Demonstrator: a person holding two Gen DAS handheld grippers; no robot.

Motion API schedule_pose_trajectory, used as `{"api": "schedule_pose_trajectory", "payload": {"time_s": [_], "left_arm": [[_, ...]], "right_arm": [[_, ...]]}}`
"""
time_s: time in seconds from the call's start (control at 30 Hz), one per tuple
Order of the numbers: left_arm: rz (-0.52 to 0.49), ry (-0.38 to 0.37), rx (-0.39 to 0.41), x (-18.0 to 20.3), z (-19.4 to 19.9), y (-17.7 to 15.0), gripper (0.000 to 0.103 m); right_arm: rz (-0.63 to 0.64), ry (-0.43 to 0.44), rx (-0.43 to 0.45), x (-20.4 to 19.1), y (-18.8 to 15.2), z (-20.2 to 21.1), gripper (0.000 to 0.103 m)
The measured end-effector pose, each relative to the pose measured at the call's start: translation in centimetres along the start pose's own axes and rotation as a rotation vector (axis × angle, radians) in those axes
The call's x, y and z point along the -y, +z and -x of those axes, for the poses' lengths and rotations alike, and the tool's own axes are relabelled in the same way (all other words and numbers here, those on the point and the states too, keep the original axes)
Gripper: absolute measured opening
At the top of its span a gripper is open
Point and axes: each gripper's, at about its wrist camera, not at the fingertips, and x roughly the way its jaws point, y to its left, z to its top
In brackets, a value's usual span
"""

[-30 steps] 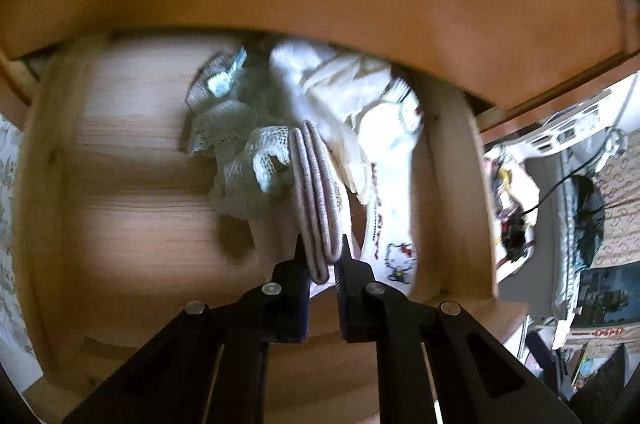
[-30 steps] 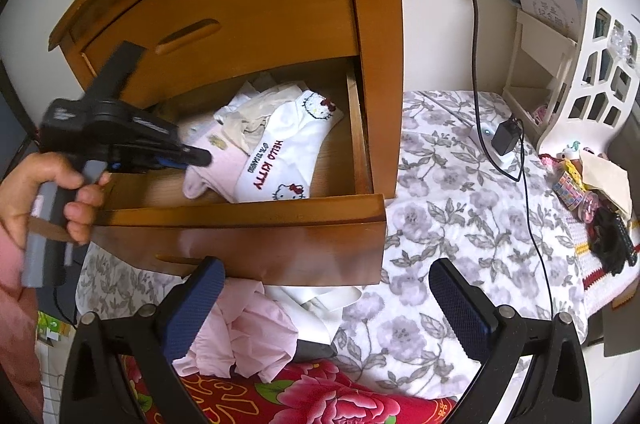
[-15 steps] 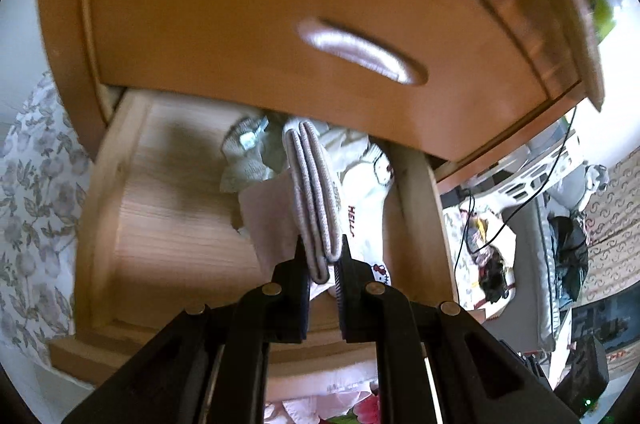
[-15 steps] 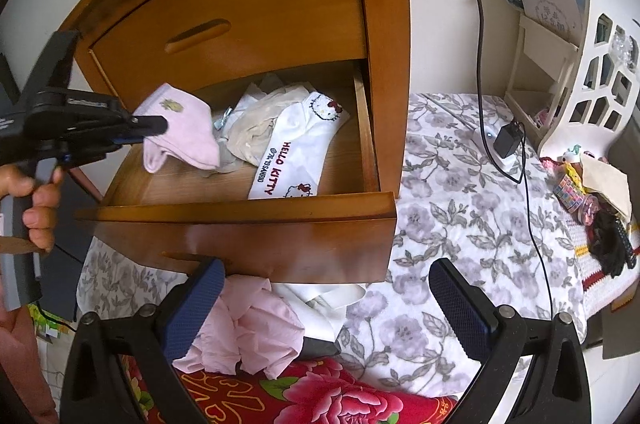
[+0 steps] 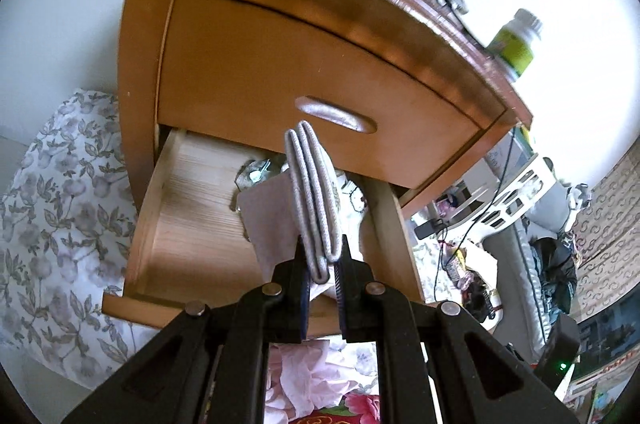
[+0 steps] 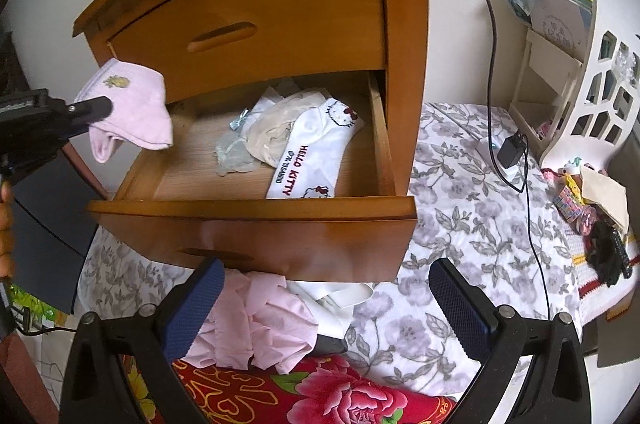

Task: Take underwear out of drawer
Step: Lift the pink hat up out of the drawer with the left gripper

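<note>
Left wrist view: the left tool (image 5: pixel 322 266) stays clamped on the folded pink underwear (image 5: pixel 314 200), now lifted clear of the open drawer (image 5: pixel 192 224) at centre frame.

Right wrist view: the garment (image 6: pixel 128 104) hangs at upper left, above the drawer's corner; the right tool (image 6: pixel 324 308) stands apart, empty. Next comes setting it down.

Person's hand (image 6: pixel 5 224) cut off at frame edge; bottle (image 5: pixel 518 42) label blurred, unreadable

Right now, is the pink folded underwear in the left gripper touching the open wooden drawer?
Apart. The right wrist view shows the pink underwear hanging from the left gripper, clear of the drawer.
</note>
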Motion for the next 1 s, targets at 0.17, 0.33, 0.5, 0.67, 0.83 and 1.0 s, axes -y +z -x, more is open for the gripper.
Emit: {"api": "schedule_pose_trajectory", "payload": {"time_s": [0.17,0.33,0.5,0.67,0.83,1.0], "left_arm": [[0.000,-0.016,0.031,0.2,1.8,-0.6,0.011],[0.002,-0.042,0.047,0.3,3.2,-1.1,0.011],[-0.007,-0.063,0.064,0.6,4.9,-1.5,0.011],[-0.010,-0.081,0.072,0.7,6.1,-2.1,0.011],[-0.011,-0.086,0.077,0.7,6.9,-2.6,0.011],[-0.014,-0.092,0.074,0.8,7.5,-3.3,0.011]], "right_arm": [[0.016,0.001,0.011,-0.7,0.0,0.7,0.103],[0.027,-0.002,0.019,-1.2,-0.1,1.4,0.103],[0.039,0.001,0.028,-1.9,-0.3,2.2,0.103],[0.050,0.005,0.039,-2.5,-0.5,2.9,0.103],[0.061,0.005,0.049,-3.1,-0.8,3.7,0.103],[0.067,0.006,0.063,-3.5,-1.0,4.5,0.103]]}}
